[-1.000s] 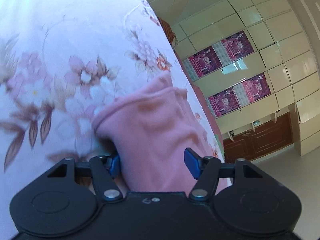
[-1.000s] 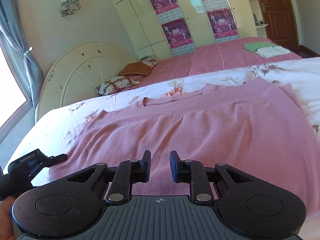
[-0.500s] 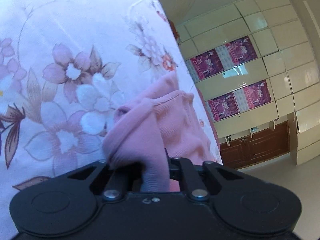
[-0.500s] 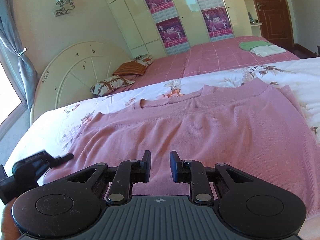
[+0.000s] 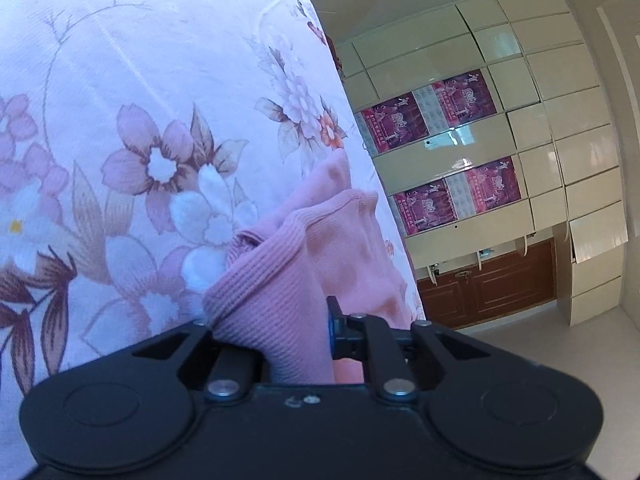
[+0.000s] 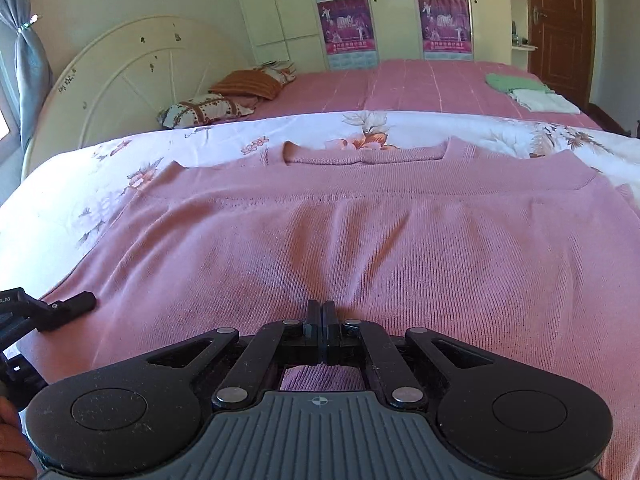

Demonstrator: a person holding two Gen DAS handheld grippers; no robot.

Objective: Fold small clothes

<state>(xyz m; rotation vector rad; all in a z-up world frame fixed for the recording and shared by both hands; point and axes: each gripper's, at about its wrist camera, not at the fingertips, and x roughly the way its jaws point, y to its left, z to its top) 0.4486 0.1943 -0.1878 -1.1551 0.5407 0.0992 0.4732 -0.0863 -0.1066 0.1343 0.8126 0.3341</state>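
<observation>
A pink knit sweater [image 6: 360, 240] lies spread flat on the floral sheet [image 6: 80, 168], neck toward the far side. My right gripper [image 6: 322, 320] is shut on its near hem, and the cloth puckers toward the jaws. My left gripper [image 5: 296, 332] is shut on a bunched corner of the same sweater [image 5: 304, 264] at the garment's left edge. The left gripper also shows in the right wrist view [image 6: 60, 308], at the sweater's left side.
The floral sheet [image 5: 140, 120] covers the near bed. Behind it lies a pink checked bedspread [image 6: 420, 84] with pillows [image 6: 208, 108] and folded green and white clothes [image 6: 528, 92]. A round headboard [image 6: 132, 80], wardrobe [image 6: 400, 8] and door [image 6: 560, 20] stand beyond.
My left gripper closed on the sweater's corner, bunching it. My right gripper moved in over the hem and went from slightly open to shut on it.
</observation>
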